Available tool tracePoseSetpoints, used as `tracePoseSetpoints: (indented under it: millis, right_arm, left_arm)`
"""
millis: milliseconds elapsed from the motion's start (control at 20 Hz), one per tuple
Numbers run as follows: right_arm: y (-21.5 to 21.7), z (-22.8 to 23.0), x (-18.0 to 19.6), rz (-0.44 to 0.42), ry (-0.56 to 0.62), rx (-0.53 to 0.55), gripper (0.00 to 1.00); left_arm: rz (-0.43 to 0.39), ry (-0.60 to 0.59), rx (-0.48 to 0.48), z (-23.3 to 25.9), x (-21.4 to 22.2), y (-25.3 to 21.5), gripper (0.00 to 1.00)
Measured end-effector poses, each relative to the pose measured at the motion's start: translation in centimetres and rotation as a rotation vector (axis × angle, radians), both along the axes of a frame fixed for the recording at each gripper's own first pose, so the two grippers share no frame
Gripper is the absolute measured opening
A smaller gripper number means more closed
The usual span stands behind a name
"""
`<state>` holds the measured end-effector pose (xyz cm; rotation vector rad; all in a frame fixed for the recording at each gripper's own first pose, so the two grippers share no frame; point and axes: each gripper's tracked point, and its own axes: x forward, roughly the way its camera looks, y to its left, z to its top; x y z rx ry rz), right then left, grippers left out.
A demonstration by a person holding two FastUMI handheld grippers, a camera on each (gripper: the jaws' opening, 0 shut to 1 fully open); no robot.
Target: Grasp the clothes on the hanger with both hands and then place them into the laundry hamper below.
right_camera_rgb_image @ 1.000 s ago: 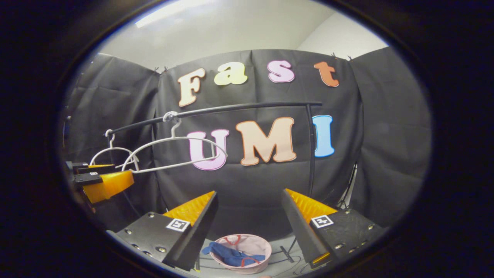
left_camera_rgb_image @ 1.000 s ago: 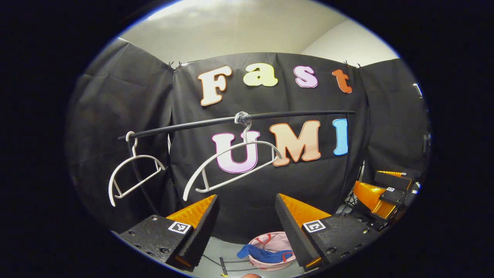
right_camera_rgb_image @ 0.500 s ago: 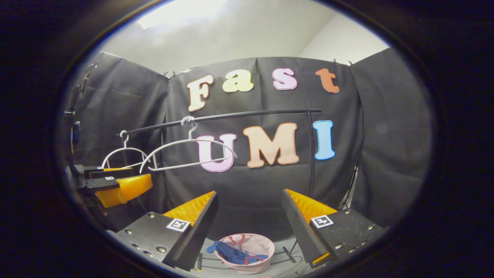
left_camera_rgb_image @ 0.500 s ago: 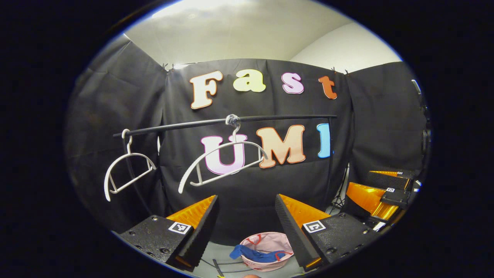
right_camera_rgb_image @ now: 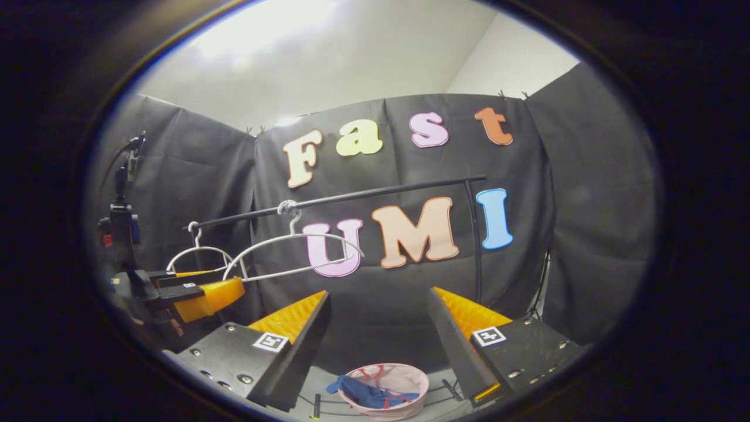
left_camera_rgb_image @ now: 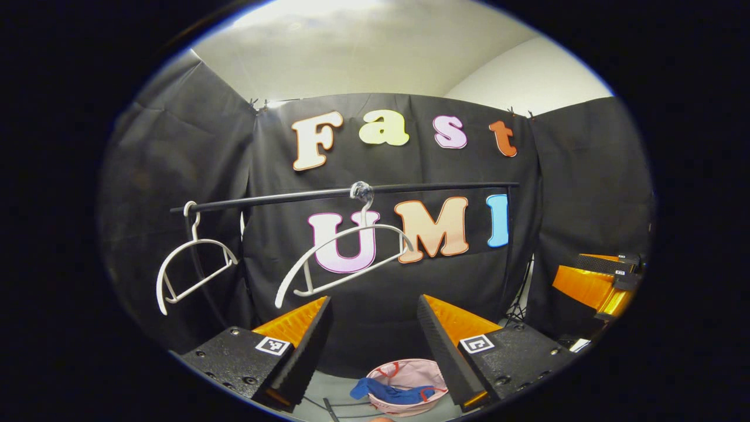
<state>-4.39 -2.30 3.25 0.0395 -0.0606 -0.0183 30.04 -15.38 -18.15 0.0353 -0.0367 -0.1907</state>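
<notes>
Holding both grippers up and level, I've got the left gripper (left_camera_rgb_image: pixel 374 328) with fingers spread wide apart and nothing between them, and the right gripper (right_camera_rgb_image: pixel 378 325) just the same, parted and empty. Down past my fingertips sits the pink hamper (left_camera_rgb_image: pixel 410 372) on the floor, and the blue clothes (left_camera_rgb_image: pixel 384 391) are lying in it, one end draped over the near rim. Farther back, two white hangers dangle bare from the black rail (left_camera_rgb_image: pixel 410 189): the big hanger (left_camera_rgb_image: pixel 343 258) near the middle, the small hanger (left_camera_rgb_image: pixel 190 266) out at the left end. By my reading the drop into the hamper is done. Next move, I'd judge, calls for little: keep the fingers apart and ease both hands clear of hangers and rail.
</notes>
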Motion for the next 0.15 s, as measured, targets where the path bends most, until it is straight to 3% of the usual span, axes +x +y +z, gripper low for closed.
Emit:
tracePoseSetpoints:
  millis: [50, 150]
  right_arm:
    - [-0.19, -0.29, 0.15, 0.005, 0.007, -0.012, 0.92]
    - [-0.68, -0.65, 0.49, 0.01, 0.027, -0.032, 1.0]
  left_arm:
    - [0.002, 0.004, 0.001, -0.05, 0.14, -0.11, 0.9]
    - [0.002, 0.032, 0.003, -0.44, 0.46, -0.29, 0.9]
